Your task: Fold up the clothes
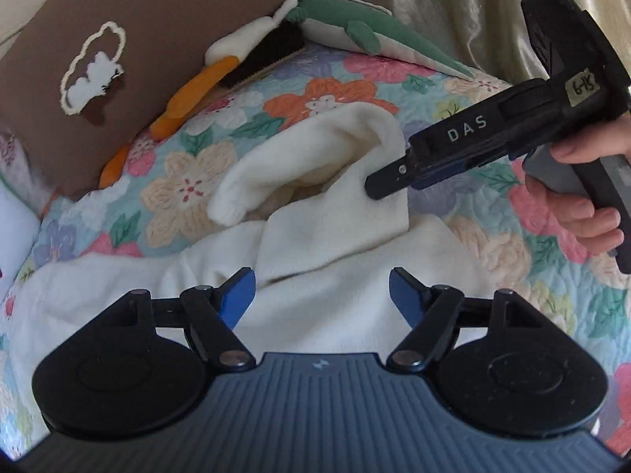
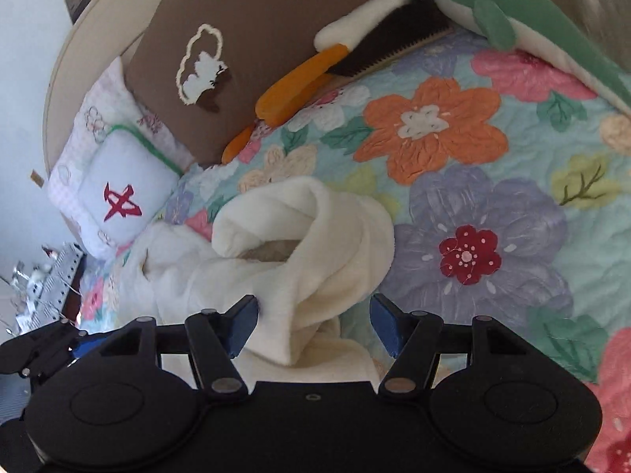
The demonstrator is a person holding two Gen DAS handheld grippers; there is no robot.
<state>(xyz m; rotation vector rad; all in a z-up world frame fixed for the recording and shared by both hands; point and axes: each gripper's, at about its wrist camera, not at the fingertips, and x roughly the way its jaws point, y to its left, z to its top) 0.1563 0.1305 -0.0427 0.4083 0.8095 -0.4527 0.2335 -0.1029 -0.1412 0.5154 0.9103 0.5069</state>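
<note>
A cream fleece garment (image 1: 315,236) lies on the floral quilt, its sleeve or hood part (image 1: 307,157) folded up and arched toward the pillows. My left gripper (image 1: 321,299) is open just above the garment's flat body, holding nothing. My right gripper (image 2: 313,325) is open, its blue pads on either side of a raised fold of the fleece (image 2: 311,244) without pinching it. In the left wrist view the right gripper (image 1: 388,181) comes in from the right, its tip against the arched fold.
The floral quilt (image 2: 473,205) covers the bed. A brown pillow (image 1: 118,59), a plush toy with orange and green parts (image 1: 276,39) and a small white cushion with a red mark (image 2: 122,201) lie at the head. A curtain (image 1: 453,8) hangs behind.
</note>
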